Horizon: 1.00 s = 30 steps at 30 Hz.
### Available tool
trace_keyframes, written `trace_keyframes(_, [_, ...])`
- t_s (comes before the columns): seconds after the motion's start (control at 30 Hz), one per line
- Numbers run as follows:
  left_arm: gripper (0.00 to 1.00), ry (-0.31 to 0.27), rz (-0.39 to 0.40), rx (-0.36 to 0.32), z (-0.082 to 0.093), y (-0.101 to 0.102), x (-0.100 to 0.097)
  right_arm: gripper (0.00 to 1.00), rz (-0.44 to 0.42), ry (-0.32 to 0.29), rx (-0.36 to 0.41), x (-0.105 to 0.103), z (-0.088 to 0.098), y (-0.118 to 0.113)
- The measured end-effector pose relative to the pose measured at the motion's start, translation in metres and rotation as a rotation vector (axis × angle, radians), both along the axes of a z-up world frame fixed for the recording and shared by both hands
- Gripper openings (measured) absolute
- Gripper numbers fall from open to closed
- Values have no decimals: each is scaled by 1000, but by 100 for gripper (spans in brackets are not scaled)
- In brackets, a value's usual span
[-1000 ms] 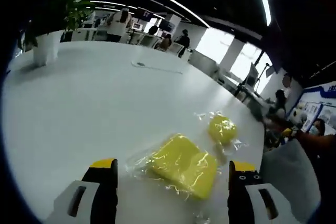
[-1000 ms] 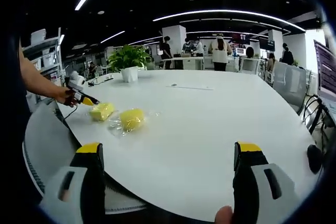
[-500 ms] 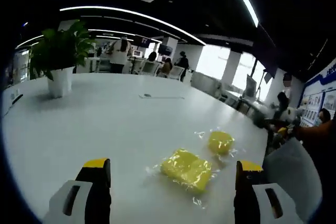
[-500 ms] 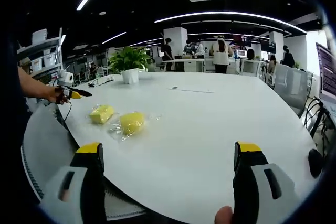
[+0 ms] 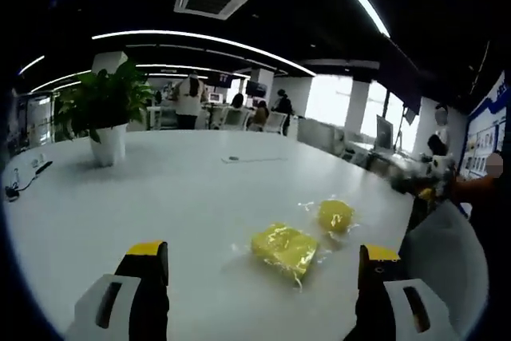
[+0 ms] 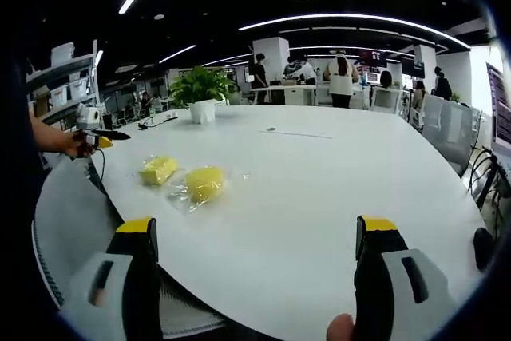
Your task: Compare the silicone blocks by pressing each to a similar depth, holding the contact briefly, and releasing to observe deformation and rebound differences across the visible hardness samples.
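Two yellow silicone blocks in clear wrap lie on the white table (image 5: 160,197). In the left gripper view the flat squarish block (image 5: 285,247) lies just ahead, with the rounder block (image 5: 335,215) behind it to the right. My left gripper (image 5: 259,297) hovers short of them, jaws wide open with nothing between them. In the right gripper view the squarish block (image 6: 159,170) and the rounder block (image 6: 204,184) sit at the table's left side. My right gripper (image 6: 255,277) stands open, well back from them. The left gripper (image 6: 110,138) shows at far left in a hand, off the table's edge.
A potted plant (image 5: 104,113) (image 6: 201,92) stands farther back on the table. A thin cable lies near the table's middle (image 6: 295,132). Grey chair backs (image 5: 447,261) (image 6: 68,221) stand at the near table edge. Several people stand and sit at desks behind.
My left gripper has drawn back and lifted away from the squarish block, which now looks smaller and farther off. My right gripper has stayed almost still. Both blocks lie where they were.
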<state>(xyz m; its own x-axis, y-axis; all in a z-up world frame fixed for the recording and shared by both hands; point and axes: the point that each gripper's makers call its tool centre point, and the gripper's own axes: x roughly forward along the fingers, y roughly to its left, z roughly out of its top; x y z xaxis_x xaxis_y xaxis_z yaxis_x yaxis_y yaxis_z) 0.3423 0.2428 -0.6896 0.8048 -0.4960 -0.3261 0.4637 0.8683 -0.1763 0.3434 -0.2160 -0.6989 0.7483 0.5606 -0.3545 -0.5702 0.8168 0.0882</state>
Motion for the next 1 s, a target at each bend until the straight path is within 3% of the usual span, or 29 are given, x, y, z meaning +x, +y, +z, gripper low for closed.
trace_keyframes(0.47, [100, -4, 24, 4, 5, 6, -14, 97, -8, 7, 5, 5, -1, -8])
trace_keyframes(0.57, [100, 15, 40, -49, 11, 1, -10, 97, -7, 10, 10, 4, -3, -7])
trace_keyframes(0.67, [100, -20, 14, -40, 23, -9, -2, 97, -7, 14, 10, 1, -5, -7])
trace_keyframes(0.9, [100, 10, -37, -32, 21, -25, 2, 97, -15, 15, 16, -3, -5, -8])
trace_keyframes(1.0, [100, 22, -69, -59, 25, -35, 1, 97, -15, 16, 11, -4, -5, -8])
